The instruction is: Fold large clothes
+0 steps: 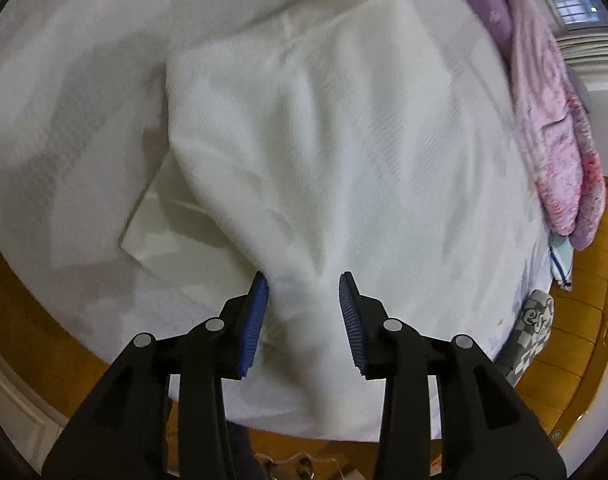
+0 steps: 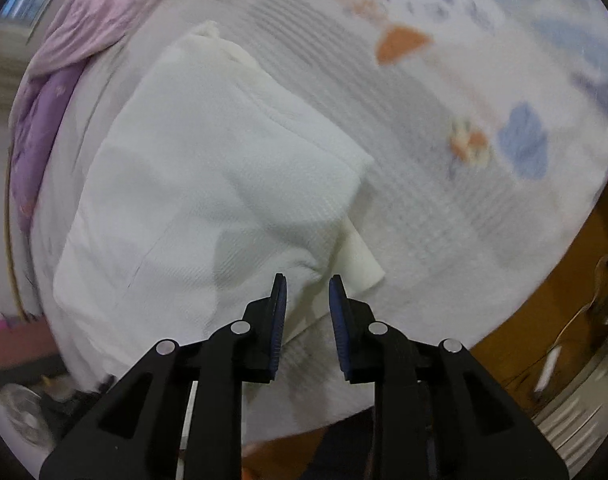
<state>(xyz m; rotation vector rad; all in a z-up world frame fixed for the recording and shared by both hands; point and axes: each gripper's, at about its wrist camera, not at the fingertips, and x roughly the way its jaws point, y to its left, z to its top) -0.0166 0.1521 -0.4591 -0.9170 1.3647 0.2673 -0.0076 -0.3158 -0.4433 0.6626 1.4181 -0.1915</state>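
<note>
A large white textured garment (image 1: 304,120) lies partly folded on the bed, with a smoother white layer (image 1: 164,232) sticking out from under its left side. My left gripper (image 1: 304,280) points down over its near end. The blue pads stand apart, and a gathered ridge of the cloth rises between them without being pinched. In the right wrist view the same garment (image 2: 204,160) spreads up and to the left. My right gripper (image 2: 307,280) hovers open over its near right corner, where the under layer (image 2: 359,264) peeks out. Nothing is clamped.
A white sheet (image 1: 64,80) with orange and blue prints (image 2: 519,144) covers the bed. A purple and pink quilt (image 1: 551,120) is heaped along the far side (image 2: 44,120). The wooden bed frame (image 1: 583,300) borders the mattress, and brown floor (image 2: 543,320) shows beyond.
</note>
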